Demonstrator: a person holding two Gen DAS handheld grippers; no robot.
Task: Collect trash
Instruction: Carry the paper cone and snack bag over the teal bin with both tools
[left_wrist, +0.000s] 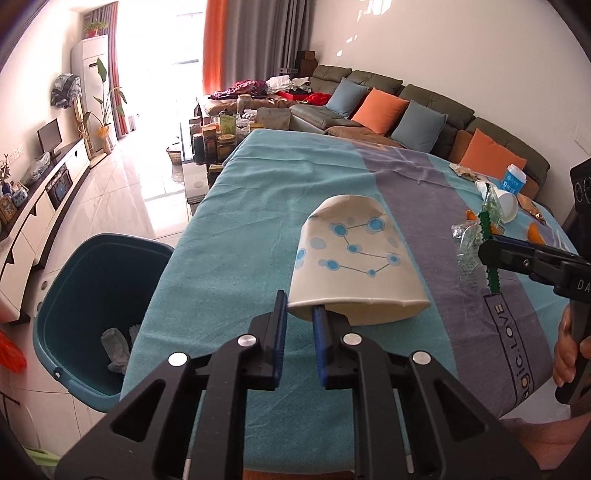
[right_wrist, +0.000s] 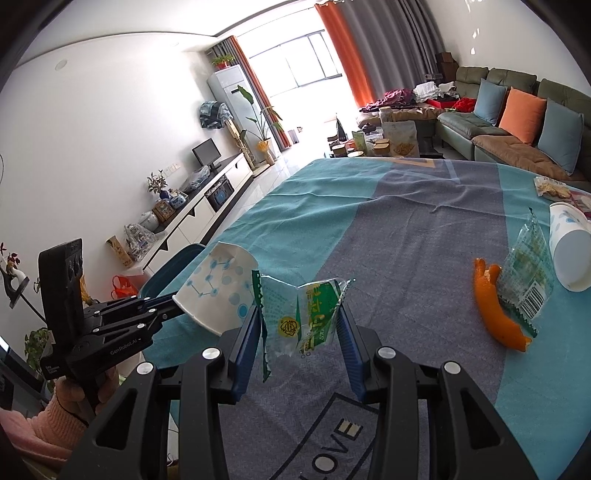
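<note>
Left wrist: cup (left_wrist: 354, 266) mouth hidden.

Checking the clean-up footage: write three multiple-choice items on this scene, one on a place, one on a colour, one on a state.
1. Where does the orange peel lie?
A) on the floor
B) on the tablecloth beside a clear wrapper
C) on the sofa
2. What colour is the bin?
A) red
B) white
C) teal
3. The right claw is:
A) open and empty
B) shut on a green-printed wrapper
C) shut on the peel
Answers: 1 B, the peel rests on the cloth next to that wrapper; 2 C, its walls are teal; 3 B, the wrapper is held between its fingers.
</note>
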